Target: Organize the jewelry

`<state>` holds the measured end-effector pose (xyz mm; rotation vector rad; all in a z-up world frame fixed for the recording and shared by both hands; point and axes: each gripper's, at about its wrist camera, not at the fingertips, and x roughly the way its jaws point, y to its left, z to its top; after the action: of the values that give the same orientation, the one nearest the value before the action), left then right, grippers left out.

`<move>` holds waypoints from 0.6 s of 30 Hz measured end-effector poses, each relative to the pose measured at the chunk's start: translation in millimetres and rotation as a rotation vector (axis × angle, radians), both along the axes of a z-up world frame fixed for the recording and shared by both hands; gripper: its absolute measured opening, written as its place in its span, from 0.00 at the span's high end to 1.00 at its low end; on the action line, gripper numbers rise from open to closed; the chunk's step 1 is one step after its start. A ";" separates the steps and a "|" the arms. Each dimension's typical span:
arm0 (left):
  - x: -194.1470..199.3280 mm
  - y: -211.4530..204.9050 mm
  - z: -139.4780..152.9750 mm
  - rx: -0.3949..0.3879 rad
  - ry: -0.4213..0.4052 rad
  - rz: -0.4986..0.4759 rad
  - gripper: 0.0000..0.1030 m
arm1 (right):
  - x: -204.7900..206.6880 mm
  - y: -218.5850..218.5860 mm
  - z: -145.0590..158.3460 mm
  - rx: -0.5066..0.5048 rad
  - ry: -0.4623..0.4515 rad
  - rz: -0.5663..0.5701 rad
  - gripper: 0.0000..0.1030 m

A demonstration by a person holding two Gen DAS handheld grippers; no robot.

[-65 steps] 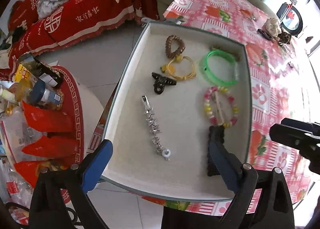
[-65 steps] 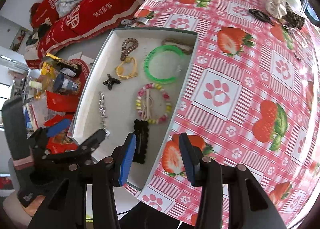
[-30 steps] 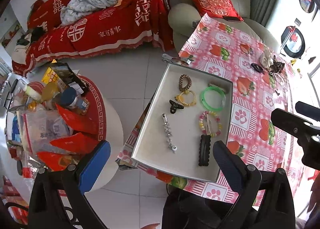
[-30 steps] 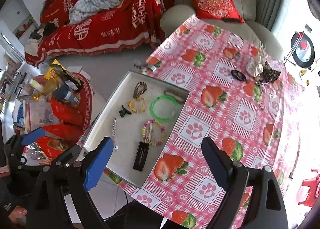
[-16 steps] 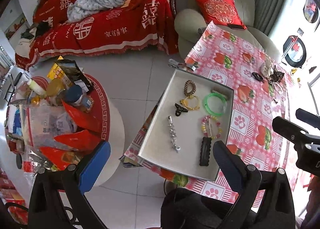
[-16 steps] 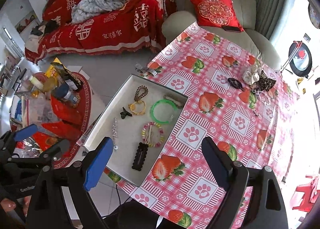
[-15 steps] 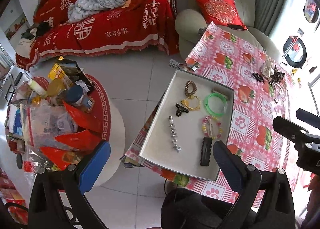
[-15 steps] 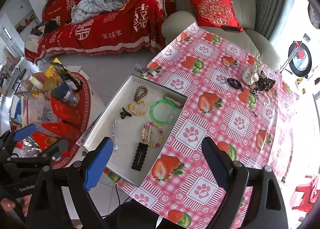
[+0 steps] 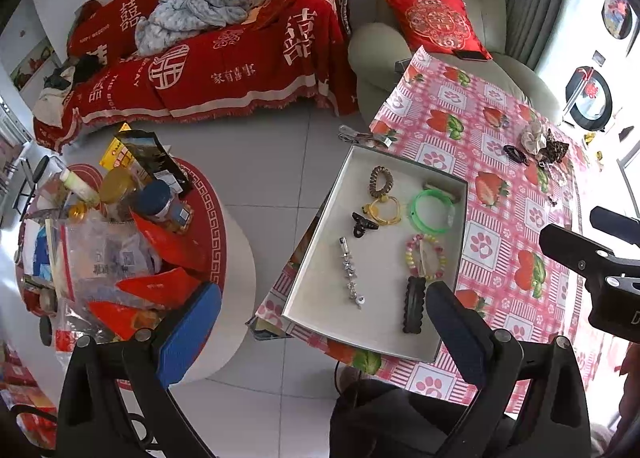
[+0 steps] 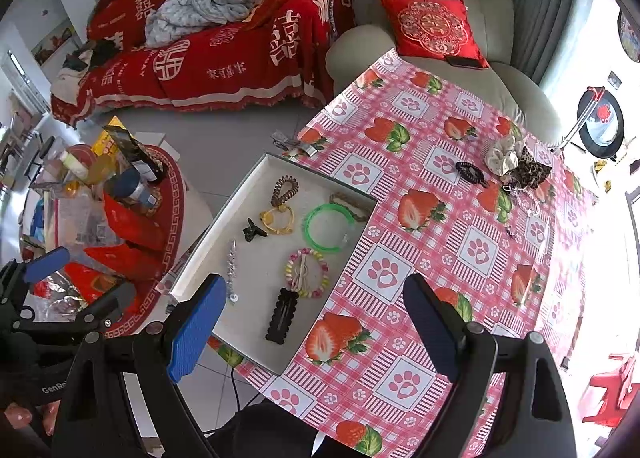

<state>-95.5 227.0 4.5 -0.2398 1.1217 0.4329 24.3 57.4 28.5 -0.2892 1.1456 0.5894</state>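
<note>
A shallow grey tray (image 9: 320, 290) (image 10: 208, 246) sits at the near left edge of the strawberry tablecloth (image 10: 460, 242). In it lie a green bangle (image 10: 329, 227), a bead bracelet (image 10: 307, 274), a black hair clip (image 10: 282, 316), a silver chain (image 9: 349, 273), a yellow ring (image 10: 277, 219), a small black claw clip (image 10: 252, 231) and a brown coil tie (image 10: 285, 189). Both grippers hang high above the table, open and empty: the left (image 9: 324, 334), the right (image 10: 316, 332). More loose pieces (image 10: 508, 166) lie at the table's far right.
A low round table (image 9: 132, 242) crowded with bottles and red packets stands left of the tray. A red-covered sofa (image 9: 208, 42) and a beige armchair (image 10: 440, 18) with a red cushion stand behind. Grey floor tiles lie between.
Both grippers have risen far above the tray and table. The right gripper has opened wide from nearly closed. The jewelry in the tray has not moved.
</note>
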 end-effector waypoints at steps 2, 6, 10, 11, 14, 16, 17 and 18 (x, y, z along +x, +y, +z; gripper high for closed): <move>0.1 -0.4 -0.2 0.000 0.001 0.002 0.00 | 0.0 0.4 0.7 0.000 0.000 0.000 0.11; 1.1 -1.8 -0.3 0.000 0.001 0.001 0.00 | -0.4 1.4 0.6 0.001 0.001 -0.002 0.11; 0.7 -1.7 -0.4 0.000 0.001 0.000 0.00 | -0.4 1.2 1.1 0.003 0.000 -0.003 0.11; 0.9 -2.0 -0.6 0.001 0.002 0.000 0.00 | -0.3 1.3 1.2 0.003 -0.001 -0.003 0.11; 1.1 -1.5 -1.8 -0.001 0.005 -0.004 0.00 | -0.4 1.0 1.1 0.001 0.002 -0.002 0.11; 1.5 -1.5 -2.4 -0.003 0.006 -0.006 0.00 | -0.4 1.0 0.5 -0.001 0.001 -0.001 0.11; 1.7 -1.2 -2.7 -0.003 0.006 -0.007 0.00 | -0.1 2.2 1.1 -0.001 0.001 -0.001 0.11; 1.4 -1.4 -2.4 -0.002 0.006 -0.007 0.00 | 0.0 2.5 1.4 -0.001 0.001 -0.001 0.11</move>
<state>-94.1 225.7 2.1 -0.2363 1.1285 0.4262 24.2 59.9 29.9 -0.2892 1.1471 0.5885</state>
